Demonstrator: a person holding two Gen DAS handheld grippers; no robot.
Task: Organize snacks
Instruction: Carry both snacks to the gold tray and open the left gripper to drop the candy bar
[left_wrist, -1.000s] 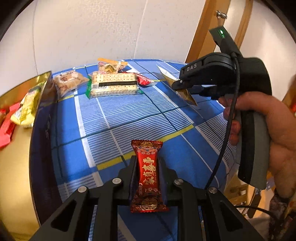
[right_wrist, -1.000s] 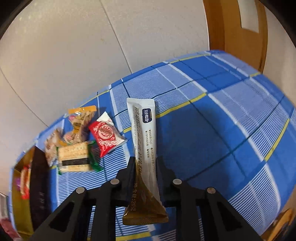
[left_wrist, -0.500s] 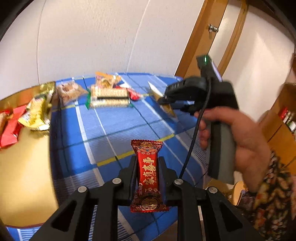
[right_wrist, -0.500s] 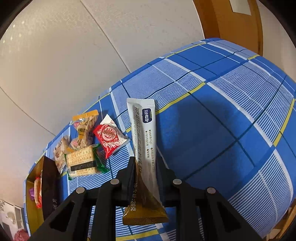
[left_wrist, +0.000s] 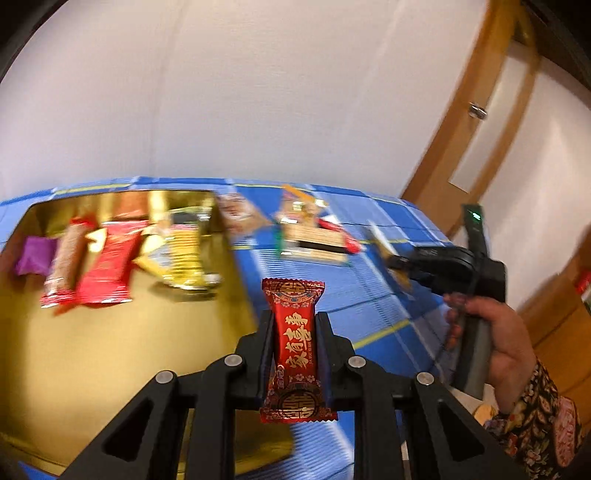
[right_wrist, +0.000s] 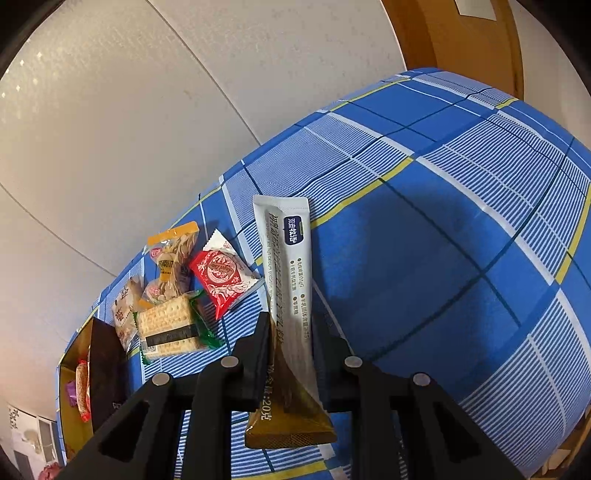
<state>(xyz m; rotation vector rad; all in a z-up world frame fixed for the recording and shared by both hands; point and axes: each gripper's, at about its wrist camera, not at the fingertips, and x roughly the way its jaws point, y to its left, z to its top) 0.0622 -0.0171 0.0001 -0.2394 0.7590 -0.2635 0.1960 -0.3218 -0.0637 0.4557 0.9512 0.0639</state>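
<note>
**Both tongs clamped on wrapped snacks above the checked counter**

The left tongs were closed on a red foil candy bar, a glossy oblong with crimped ends and gold lettering, standing upright between the flat black jaws. Just beyond it lay the gold tray, shiny and smooth, at the counter's left end, holding a purple sweet, red wrappers and a gold packet, all blurred.

The right tongs gripped a long stick sachet, matte silver-white with a brown gusseted base, pinched near its lower end and pointing toward the far edge. Left of it on the blue plaid cloth lay a red-and-white sachet, a clear cracker pack with green ends, and an orange-topped bag, clustered near the far edge between the sachet and the tray.
</note>
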